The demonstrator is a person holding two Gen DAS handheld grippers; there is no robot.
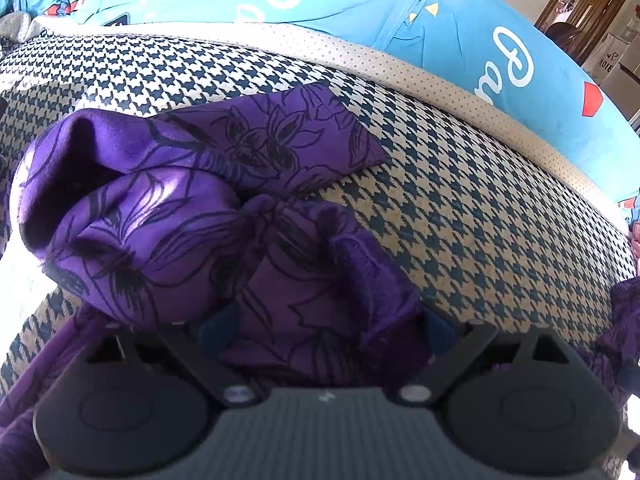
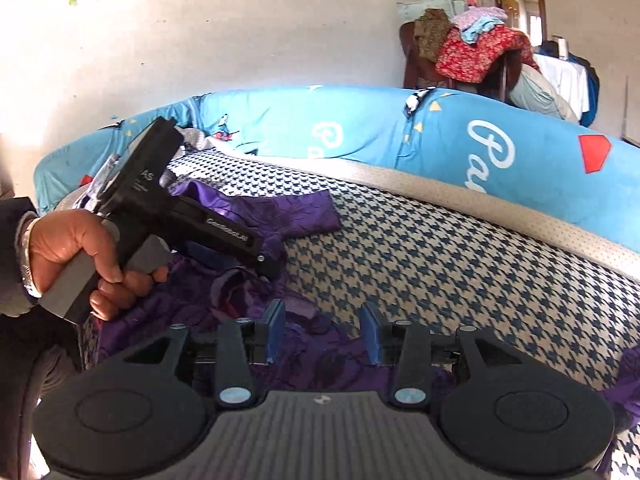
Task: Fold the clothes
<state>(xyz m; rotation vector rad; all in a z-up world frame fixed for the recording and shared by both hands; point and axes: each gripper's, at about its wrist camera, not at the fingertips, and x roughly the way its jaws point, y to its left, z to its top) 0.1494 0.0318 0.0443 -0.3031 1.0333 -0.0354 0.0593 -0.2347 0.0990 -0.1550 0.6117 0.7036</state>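
Gripping a bunched fold of the purple floral garment (image 1: 192,216) between my left gripper's (image 1: 320,330) fingers, I see it lying on the houndstooth bed cover (image 1: 460,216). My right gripper's (image 2: 322,334) fingers stand wide just above the cloth.

Purple floral garment (image 1: 192,216) bunched up dead centre of the frame, draped right over the left gripper (image 1: 320,332) at the bottom. Blue pads (image 1: 214,334) barely peeking out either side of the cloth, so can't tell if clamped or not. Houndstooth bedcover (image 1: 460,216) underneath, running to the right. Blue printed quilt (image 1: 460,40) across the top, doorway (image 1: 580,4) in the upper right corner.
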